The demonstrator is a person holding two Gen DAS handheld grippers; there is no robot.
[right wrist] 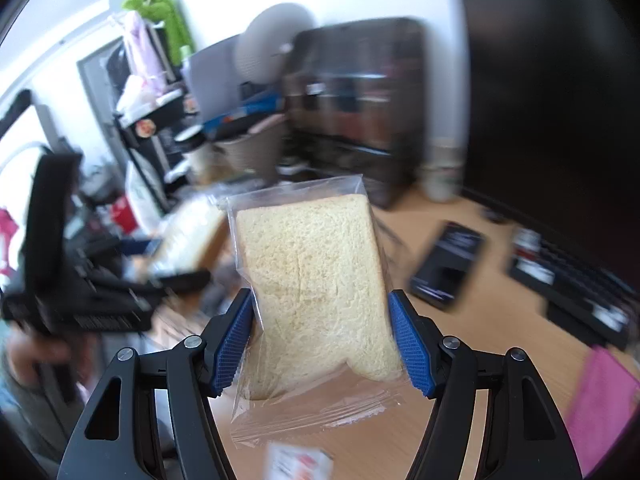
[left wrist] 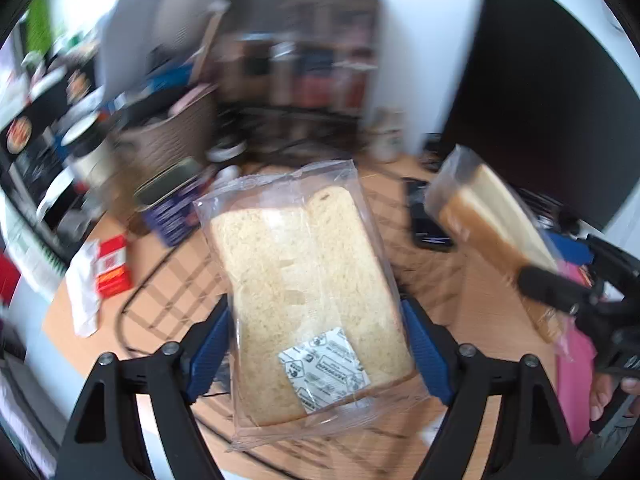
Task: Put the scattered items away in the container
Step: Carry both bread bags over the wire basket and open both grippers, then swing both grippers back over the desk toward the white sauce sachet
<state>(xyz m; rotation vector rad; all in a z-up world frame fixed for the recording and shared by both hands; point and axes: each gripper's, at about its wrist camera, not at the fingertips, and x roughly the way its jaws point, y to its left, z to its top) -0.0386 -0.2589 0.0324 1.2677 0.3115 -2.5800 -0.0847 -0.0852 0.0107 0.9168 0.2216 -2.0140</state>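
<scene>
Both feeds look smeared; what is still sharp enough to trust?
Left wrist view: the bread pack and left gripper stay fairly sharp, while the shelves and the red box are motion-blurred. Right wrist view: the second bread pack is crisp between the right gripper; the desk is smeared.

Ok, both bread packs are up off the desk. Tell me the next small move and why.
Probably carry both toward the wire basket and lower them in. The left gripper clamps one bread pack, the right gripper another, both clear of the desk; the basket lies just under the left pack.
</scene>
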